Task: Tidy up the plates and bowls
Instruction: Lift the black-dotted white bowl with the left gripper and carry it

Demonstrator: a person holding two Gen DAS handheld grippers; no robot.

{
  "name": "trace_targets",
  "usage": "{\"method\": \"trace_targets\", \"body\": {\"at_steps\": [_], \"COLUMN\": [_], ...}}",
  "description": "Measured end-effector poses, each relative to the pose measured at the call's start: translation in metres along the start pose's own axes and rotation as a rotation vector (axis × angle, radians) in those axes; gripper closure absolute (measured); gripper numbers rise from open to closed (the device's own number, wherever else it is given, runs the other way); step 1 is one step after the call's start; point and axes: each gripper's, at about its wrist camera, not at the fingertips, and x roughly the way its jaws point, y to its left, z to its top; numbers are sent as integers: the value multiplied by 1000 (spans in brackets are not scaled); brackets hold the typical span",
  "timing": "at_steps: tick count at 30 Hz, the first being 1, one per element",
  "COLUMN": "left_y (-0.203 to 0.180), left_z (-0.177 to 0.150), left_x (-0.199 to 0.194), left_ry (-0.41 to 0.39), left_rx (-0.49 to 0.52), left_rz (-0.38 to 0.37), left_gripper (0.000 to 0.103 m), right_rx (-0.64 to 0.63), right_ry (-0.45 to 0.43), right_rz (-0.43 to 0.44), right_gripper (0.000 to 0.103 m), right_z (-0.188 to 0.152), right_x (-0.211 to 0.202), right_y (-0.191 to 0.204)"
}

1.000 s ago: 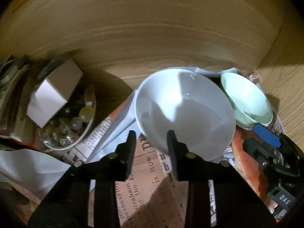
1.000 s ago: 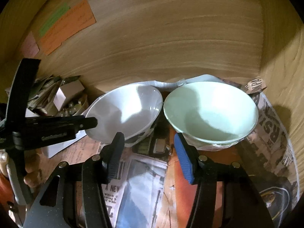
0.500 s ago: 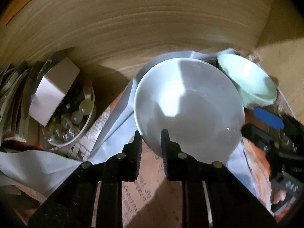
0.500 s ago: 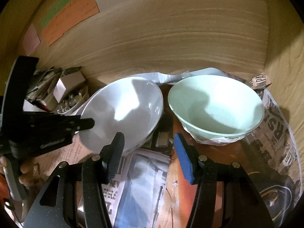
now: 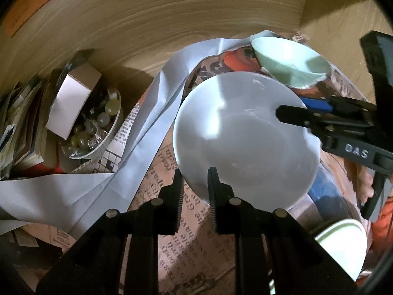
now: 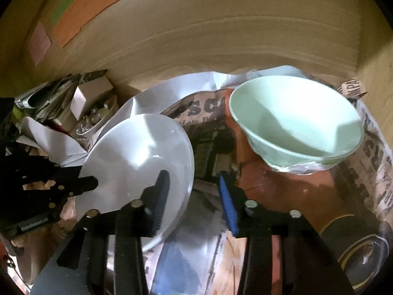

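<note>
Between the left jaws: near rim of white bowl [image 5: 245,142], clamped, jaws narrow, one finger inside the rim and one outside
white bowl: tilted, mouth facing the left camera; dead ahead of left gripper [image 5: 194,191] and filling the middle of its view
white bowl, from right view: ahead-left of right gripper [image 6: 194,196]; its right-hand rim sits in the gap between the right fingers
right gripper: jaws have just been closing, now fairly narrow; left finger lies inside the bowl, blue-padded right finger [image 6: 227,204] outside; cannot tell if pads press the rim, a gap shows on the blue side
right gripper, from left view: comes in from the right, black finger over the bowl's far-right rim
hand on right gripper: partly seen at right edge of left view, below the gripper body
green bowl [image 6: 297,127]: ahead-right of right gripper, well beyond its fingertips, upright, slightly tipped; apart from white bowl
green bowl, from left view: beyond the white bowl, upper right, just past its far rim
newspaper [image 5: 157,172]: lines the surface under both bowls and both grippers
white paper sheet [image 5: 152,113]: left of white bowl, runs back toward the wall
glass dish of beads [image 5: 95,127]: far left of left gripper, small white box [image 5: 71,98] leaning on it
wooden wall [image 6: 221,24]: behind everything; orange note [image 6: 88,7] upper left
white cup with green rim [image 5: 343,243]: low right of left gripper
</note>
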Motion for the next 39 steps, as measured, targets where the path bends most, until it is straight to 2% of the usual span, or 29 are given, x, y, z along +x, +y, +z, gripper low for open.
{"method": "trace_targets", "body": {"at_steps": [3,6,10,13,19,39], "left_y": [6,7,6,1,2,12], "left_z": [0,3,4,6,5,-30], "left_x": [-2,0,7,9,2,-103], "left_ry": [0,-16,9,2,-1,-249], "left_rx": [-36,-40,-45,-31,-60,-123], "left_rz": [-15,13,-3,19,-8,-3], "left_gripper": [84,84,84,84,85,85], "right_rx": [-18,-27,-42,-38,-48,-126], "right_ry": [15,11,1,-1,-38,-183], "right_rz": [5,15,2,0,-1,3], "right_gripper": [81,87,87,87,87,87], "right_z": [-2,-3,-4,-5,0,-7], "right_x": [3,3,2,0,-11,-78], "right_y": [4,6,8,8,15,69]}}
